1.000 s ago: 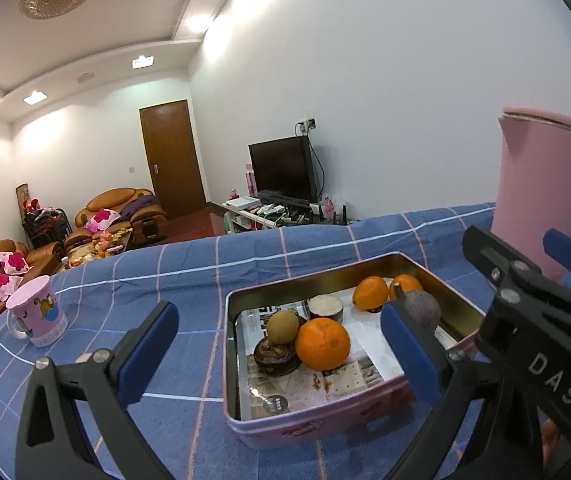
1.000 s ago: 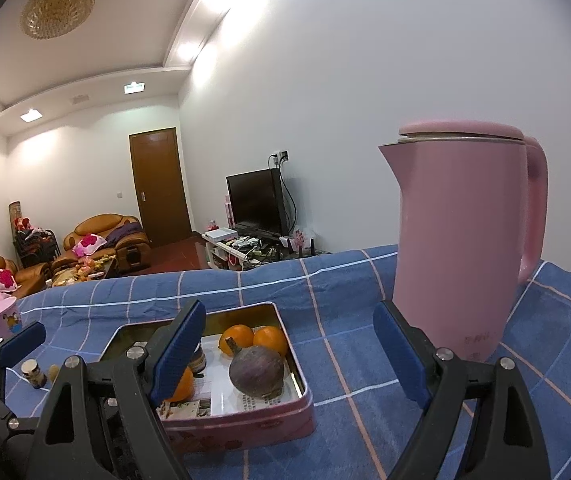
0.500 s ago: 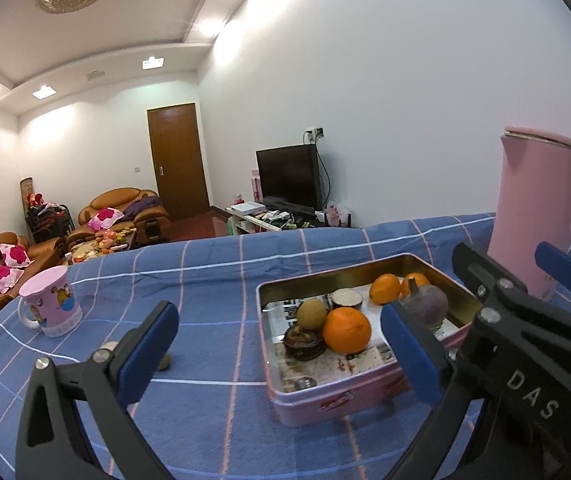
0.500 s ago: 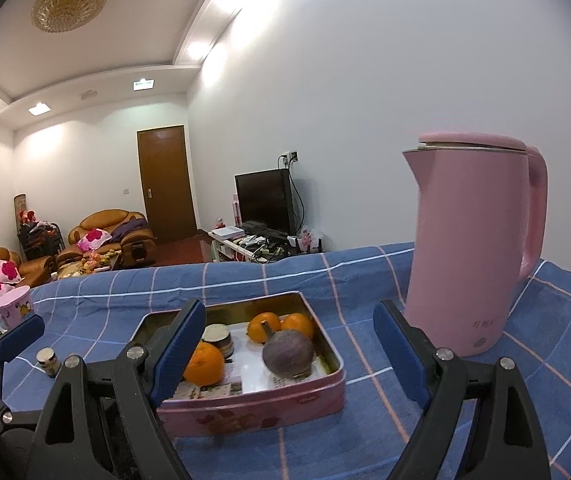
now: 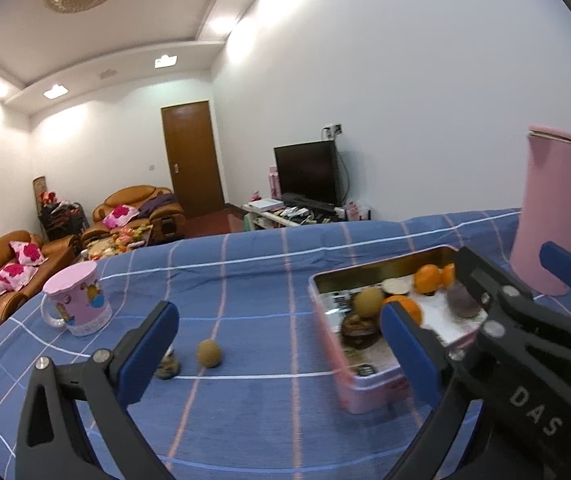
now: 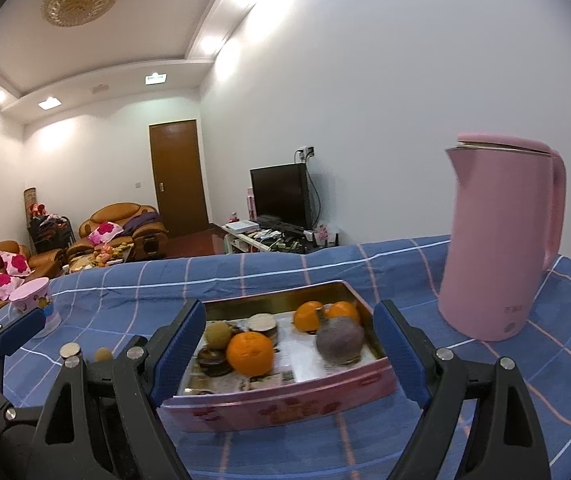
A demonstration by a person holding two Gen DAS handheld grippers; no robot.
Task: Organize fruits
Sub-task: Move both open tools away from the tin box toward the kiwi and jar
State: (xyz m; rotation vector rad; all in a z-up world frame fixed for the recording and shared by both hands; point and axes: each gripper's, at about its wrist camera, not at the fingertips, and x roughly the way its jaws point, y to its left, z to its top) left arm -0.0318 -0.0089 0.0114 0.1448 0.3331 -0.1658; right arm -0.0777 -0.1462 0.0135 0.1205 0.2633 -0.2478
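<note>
A pink tin [image 6: 281, 410] [image 5: 369, 390] on the blue checked cloth holds several fruits: oranges [image 6: 250, 353], a purple round fruit [image 6: 340, 340], a kiwi [image 6: 216, 333] and dark ones. A loose kiwi [image 5: 208, 353] lies on the cloth left of the tin, beside a small capped jar [image 5: 167, 365]. My left gripper [image 5: 277, 344] is open and empty, above the cloth between the loose kiwi and the tin. My right gripper [image 6: 289, 344] is open and empty, just in front of the tin.
A tall pink kettle [image 6: 499, 240] stands right of the tin. A pink mug [image 5: 77, 300] stands at the far left of the cloth. Beyond the table's far edge lie sofas, a door and a television.
Both grippers have swung left and drawn back. The tin has shifted right in both views, and the loose kiwi and small jar have come into the left wrist view.
</note>
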